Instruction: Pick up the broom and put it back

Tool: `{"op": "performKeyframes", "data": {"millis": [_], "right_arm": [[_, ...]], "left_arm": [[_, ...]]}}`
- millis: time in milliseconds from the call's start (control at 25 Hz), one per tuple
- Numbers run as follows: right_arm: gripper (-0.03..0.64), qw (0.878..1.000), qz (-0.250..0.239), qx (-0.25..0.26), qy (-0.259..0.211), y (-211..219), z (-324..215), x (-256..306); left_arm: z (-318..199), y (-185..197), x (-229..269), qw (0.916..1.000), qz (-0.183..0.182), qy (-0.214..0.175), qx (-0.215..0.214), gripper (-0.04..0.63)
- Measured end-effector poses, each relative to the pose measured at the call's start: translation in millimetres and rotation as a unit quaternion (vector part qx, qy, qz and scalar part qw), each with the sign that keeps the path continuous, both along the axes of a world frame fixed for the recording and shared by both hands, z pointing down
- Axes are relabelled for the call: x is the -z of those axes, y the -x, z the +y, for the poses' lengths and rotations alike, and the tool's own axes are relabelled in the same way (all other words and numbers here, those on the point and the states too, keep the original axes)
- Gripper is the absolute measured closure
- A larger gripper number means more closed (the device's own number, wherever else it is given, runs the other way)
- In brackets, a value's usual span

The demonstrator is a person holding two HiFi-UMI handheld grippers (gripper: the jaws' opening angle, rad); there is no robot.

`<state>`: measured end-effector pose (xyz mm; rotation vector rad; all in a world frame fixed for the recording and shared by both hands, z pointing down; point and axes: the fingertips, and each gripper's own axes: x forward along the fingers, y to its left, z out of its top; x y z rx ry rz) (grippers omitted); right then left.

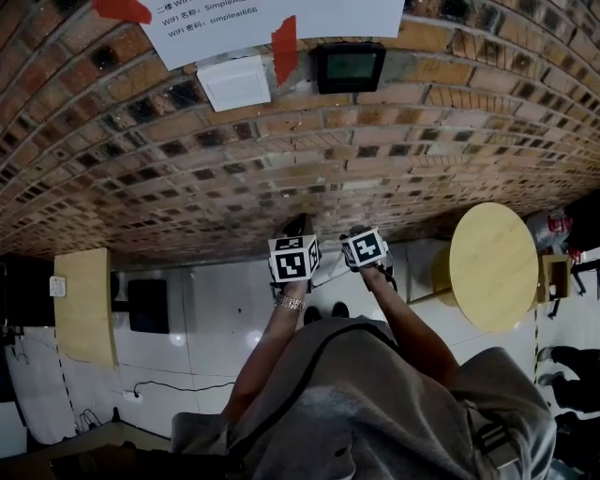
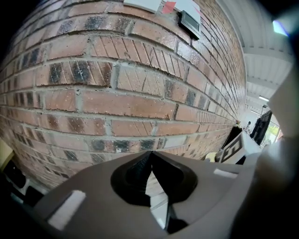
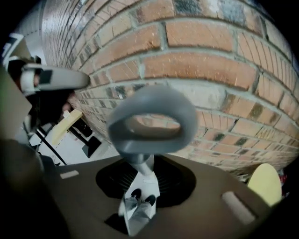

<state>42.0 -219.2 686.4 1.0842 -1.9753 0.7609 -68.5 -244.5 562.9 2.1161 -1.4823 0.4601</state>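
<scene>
Showing two grippers, one broom (image 3: 145, 145), one round table (image 1: 492, 265), one brick wall (image 1: 281, 159); left gripper (image 2: 150, 155) pressing jaws together, empty; right gripper (image 3: 145, 176) clamping the broom's grey loop-ended handle at frame centre.

Red-brown brick wall (image 1: 234, 159) across the whole upper view, mortar lines pale. High on it, a white paper sheet (image 1: 281, 19) with printed lines, fixed with strips of red tape (image 1: 284, 47). Just below the sheet, a white square box (image 1: 234, 82) and, beside it, a small dark device (image 1: 349, 66) with a greenish screen. At the right, a round yellow table (image 1: 492, 264) near the wall. At the left, a pale wooden board (image 1: 82, 305) with a black box (image 1: 148, 305) next to it. White tiled floor (image 1: 225, 319) beneath, a black cable (image 1: 178, 386) lying across it.
</scene>
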Motion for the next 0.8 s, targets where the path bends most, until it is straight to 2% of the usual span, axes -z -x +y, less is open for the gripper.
{"op": "performKeyframes", "data": {"millis": [160,240,360,440,600,720,760,800], "right_arm": [[0.515,0.998,0.022,0.006,0.066,1,4,-70],[0.514,0.996,0.020,0.016,0.081,9,-1,-96],[0.514,0.996,0.037,0.028,0.072,12,-20,-120],[0.514,0.997,0.045,0.031,0.050,13,-39,-125],[0.515,0.999,0.043,0.013,0.016,17,-80,-125],[0.515,0.998,0.053,0.010,0.012,16,-96,-127],[0.498,0.998,0.060,0.006,0.014,13,-97,-128],[0.438,0.998,0.064,-0.001,0.015,10,-98,-129]], "left_arm": [[12,6,4,0.9999,-0.003,-0.004,0.010,0.589],[18,12,0,0.9999,-0.003,0.000,0.017,0.589],[31,26,-13,0.9991,-0.006,0.020,0.036,0.589],[42,36,-22,0.9982,-0.010,0.033,0.049,0.589],[56,53,-35,0.9961,-0.017,0.054,0.068,0.589],[65,59,-35,0.9949,-0.018,0.056,0.082,0.589],[67,60,-34,0.9947,-0.017,0.055,0.085,0.589],[70,61,-33,0.9946,-0.017,0.055,0.087,0.589]]}}
